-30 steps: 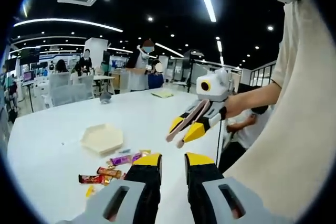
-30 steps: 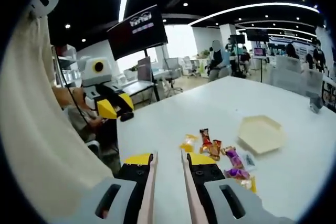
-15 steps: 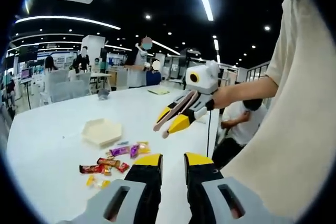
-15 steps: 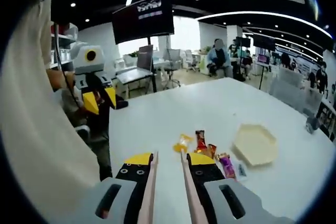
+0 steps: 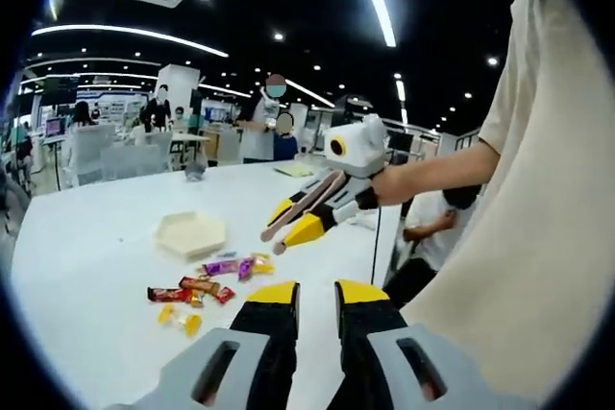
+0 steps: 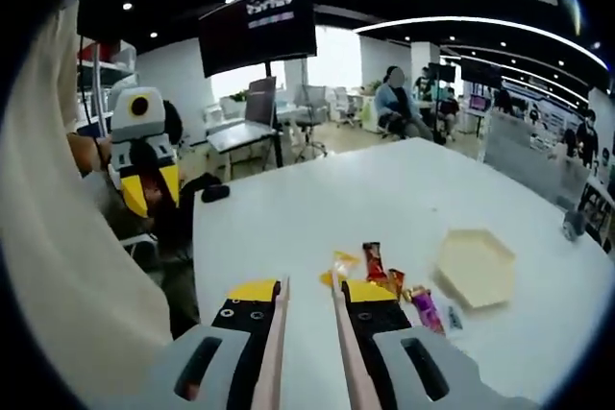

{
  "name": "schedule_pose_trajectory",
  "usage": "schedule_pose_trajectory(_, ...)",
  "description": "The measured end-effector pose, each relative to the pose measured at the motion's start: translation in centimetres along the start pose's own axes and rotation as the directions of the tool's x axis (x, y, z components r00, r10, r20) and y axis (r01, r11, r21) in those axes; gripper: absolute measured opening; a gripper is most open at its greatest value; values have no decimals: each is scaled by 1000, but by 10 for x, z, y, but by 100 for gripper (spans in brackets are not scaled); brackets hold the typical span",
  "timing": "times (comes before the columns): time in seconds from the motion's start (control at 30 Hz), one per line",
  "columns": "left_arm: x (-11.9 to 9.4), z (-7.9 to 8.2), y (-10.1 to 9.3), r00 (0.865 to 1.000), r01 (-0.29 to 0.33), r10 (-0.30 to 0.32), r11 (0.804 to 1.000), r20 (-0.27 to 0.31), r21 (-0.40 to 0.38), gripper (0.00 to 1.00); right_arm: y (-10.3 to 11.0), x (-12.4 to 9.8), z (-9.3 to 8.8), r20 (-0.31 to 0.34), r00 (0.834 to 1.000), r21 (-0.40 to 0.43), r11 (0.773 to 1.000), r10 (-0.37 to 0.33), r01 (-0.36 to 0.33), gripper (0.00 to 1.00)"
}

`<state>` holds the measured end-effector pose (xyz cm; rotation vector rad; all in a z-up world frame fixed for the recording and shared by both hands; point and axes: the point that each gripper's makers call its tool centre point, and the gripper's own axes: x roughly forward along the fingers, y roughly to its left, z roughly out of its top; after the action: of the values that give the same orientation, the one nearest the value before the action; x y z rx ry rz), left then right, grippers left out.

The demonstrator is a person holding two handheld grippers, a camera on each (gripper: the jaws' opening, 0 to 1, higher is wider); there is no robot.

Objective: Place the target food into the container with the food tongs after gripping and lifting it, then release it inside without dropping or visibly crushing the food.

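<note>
Left gripper view first: I see a big white table (image 5: 86, 266) in an open office under ceiling strip lights, with people seated and standing far behind. One pale hexagonal container (image 5: 190, 234) sits on it, and near it a loose cluster of wrapped snacks (image 5: 207, 287), roughly six. My left gripper (image 5: 316, 297) has a narrow gap with nothing in it. My right gripper (image 5: 285, 230) carries pink tongs with the tips nearly together, empty. Right gripper view: same table (image 6: 288, 228), container (image 6: 474, 268) beside the snacks (image 6: 384, 280); my right gripper (image 6: 309, 290) holds the tongs' blades narrow.
</note>
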<state>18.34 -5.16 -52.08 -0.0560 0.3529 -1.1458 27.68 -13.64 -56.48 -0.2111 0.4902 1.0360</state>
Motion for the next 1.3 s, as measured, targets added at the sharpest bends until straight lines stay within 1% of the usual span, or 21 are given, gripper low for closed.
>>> schedule_pose_trajectory(0.1,0,-1,2,1000,-23,23,1000,-1,-6,11,-1,3,1,8,1000,18,1000,12,-12,25)
schedule_pose_trajectory(0.2,2,1,9,998,-66,67,998,4,-24,11,-4,4,1,7,999,19,999,32,-32,25)
schedule_pose_trajectory(0.27,5,6,10,997,-75,76,997,17,-34,11,0,3,4,19,997,99,992,76,-78,25)
schedule_pose_trajectory(0.3,6,8,11,996,-81,82,996,23,-39,10,-3,3,8,40,996,87,993,74,-77,25)
schedule_pose_trajectory(0.33,8,9,11,996,-83,84,996,27,-42,10,-5,3,8,38,997,68,995,72,-75,25)
schedule_pose_trajectory(0.57,26,16,17,996,-90,91,995,14,-40,9,-15,5,13,48,994,25,994,101,-102,24)
schedule_pose_trajectory(0.73,33,18,23,995,-101,101,994,3,-40,8,-26,7,9,60,993,40,994,102,-105,23)
schedule_pose_trajectory(0.83,36,18,26,994,-108,108,993,-4,-44,7,-30,7,11,98,988,74,989,119,-126,23)
schedule_pose_trajectory(0.93,38,18,29,993,-115,115,992,-8,-49,7,-34,7,12,110,986,102,986,122,-134,23)
schedule_pose_trajectory(0.97,39,19,30,993,-117,117,992,-10,-50,7,-35,7,14,122,983,114,982,136,-150,23)
schedule_pose_trajectory(1.0,41,19,31,993,-119,119,992,-12,-52,6,-38,8,15,131,982,119,981,135,-151,23)
schedule_pose_trajectory(1.17,44,17,33,992,-126,125,990,-22,-60,6,-40,12,11,113,983,117,981,142,-155,23)
schedule_pose_trajectory(1.3,46,16,36,991,-134,132,989,-26,-68,5,-44,18,3,72,988,101,984,140,-147,23)
